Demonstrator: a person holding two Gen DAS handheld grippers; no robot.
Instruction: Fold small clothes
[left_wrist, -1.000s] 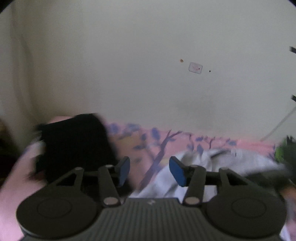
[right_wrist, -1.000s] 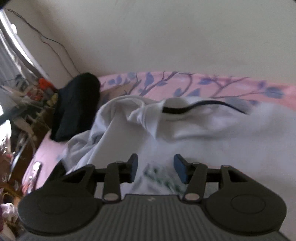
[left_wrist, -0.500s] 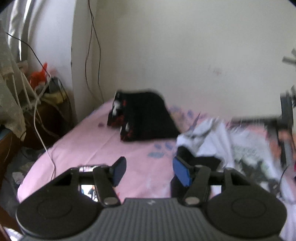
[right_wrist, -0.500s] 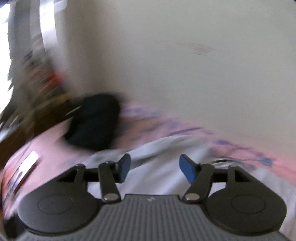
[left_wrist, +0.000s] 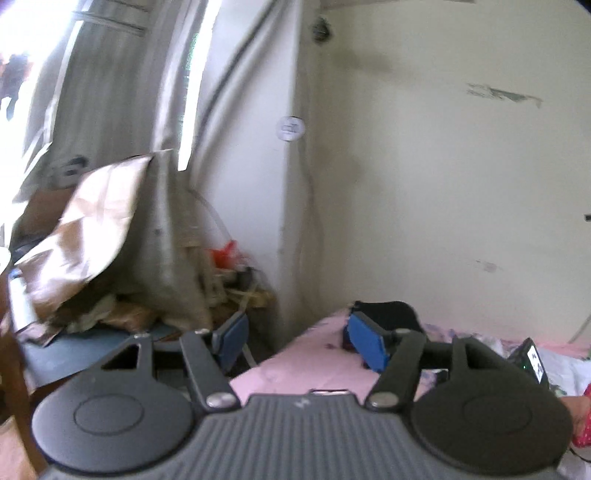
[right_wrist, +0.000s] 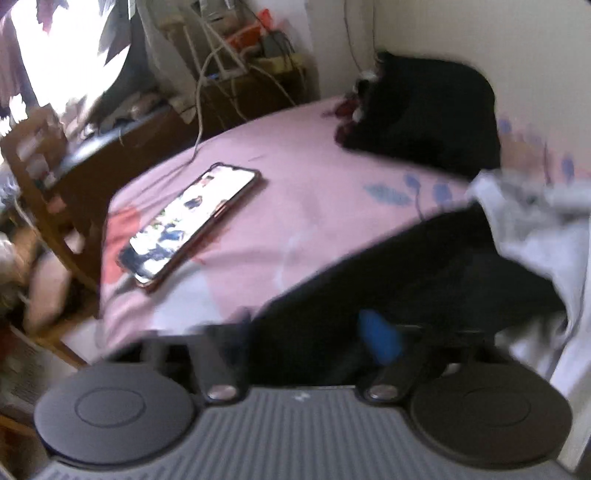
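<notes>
Left tongs (left_wrist: 299, 341) opening, empty; right tongs (right_wrist: 314, 332) closing, blurred, over black garment (right_wrist: 424, 280).

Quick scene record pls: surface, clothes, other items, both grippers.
surface: pink bedsheet
clothes: black garment at the near edge; white garment at its right; second black garment by the wall
other: phone, screen lit, lying on the sheet
left gripper: fingers opening, nothing between them
right gripper: fingers closing, black garment between them; contact too blurred to tell
</notes>
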